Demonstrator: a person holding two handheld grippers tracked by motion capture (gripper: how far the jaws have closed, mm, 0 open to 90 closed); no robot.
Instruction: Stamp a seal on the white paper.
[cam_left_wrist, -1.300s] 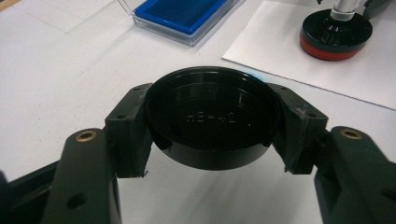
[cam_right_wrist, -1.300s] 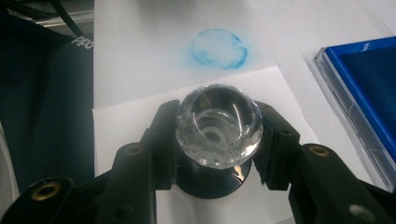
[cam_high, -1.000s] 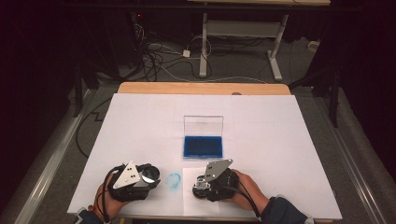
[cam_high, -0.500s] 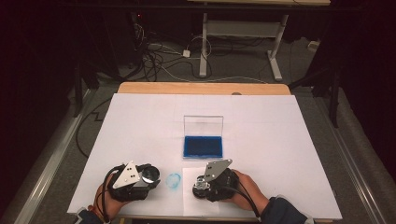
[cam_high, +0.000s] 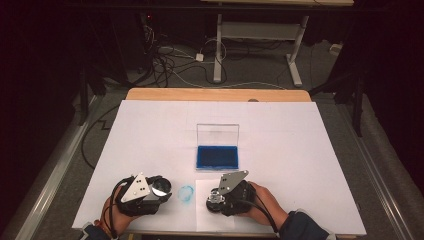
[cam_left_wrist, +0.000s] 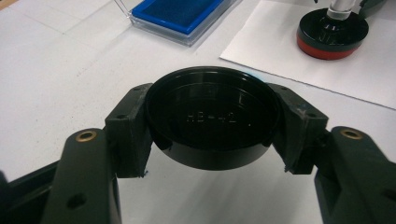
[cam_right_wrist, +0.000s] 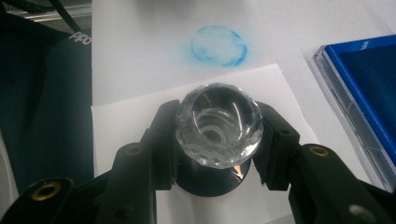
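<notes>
Right gripper view shows the stamp between my right hand-held gripper's jaws, clamped below its faceted clear knob: hard, slick, likely light. My left hand-held gripper pinches the black cap by its rigid rim. Ahead lies the blue ink pad.

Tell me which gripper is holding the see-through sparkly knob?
The right gripper, shut on the clear faceted knob of the round black stamp. The left gripper holds a plain round black cap instead.

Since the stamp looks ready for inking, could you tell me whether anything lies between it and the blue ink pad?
Nothing visible does. The stamp, held in the right gripper, stands on a paper sheet; the open ink pad lies just beyond it, with bare table between.
</notes>
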